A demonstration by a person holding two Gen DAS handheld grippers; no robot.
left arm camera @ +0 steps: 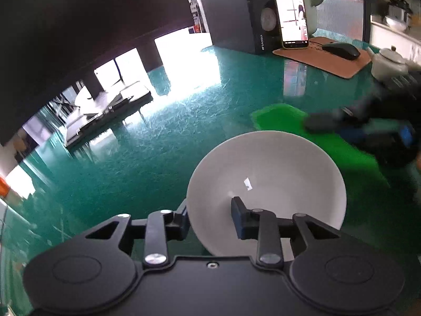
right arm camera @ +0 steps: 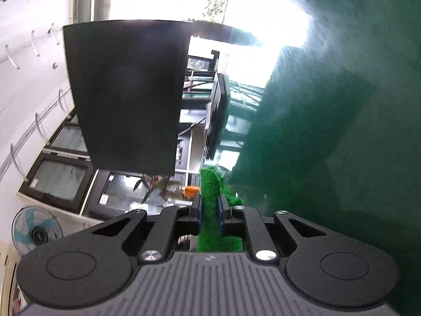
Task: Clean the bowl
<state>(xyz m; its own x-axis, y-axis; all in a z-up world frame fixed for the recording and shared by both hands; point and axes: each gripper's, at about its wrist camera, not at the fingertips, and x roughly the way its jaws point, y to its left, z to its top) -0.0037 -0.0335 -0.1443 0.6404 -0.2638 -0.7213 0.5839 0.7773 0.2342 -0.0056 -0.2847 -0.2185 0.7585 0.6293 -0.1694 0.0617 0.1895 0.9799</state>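
A white bowl stands tilted on the green table, with a small white scrap stuck inside it. My left gripper is shut on the bowl's near rim, one finger outside the wall and one inside. A bright green cloth lies on the table just behind the bowl. In the left wrist view my right gripper is a blurred dark shape resting on that cloth. The right wrist view shows the right gripper rolled on its side and shut on a fold of the green cloth.
A phone leans against a black speaker at the back. A mouse sits on a brown pad, beside a white teapot. The green table stretches left toward a dark flat device.
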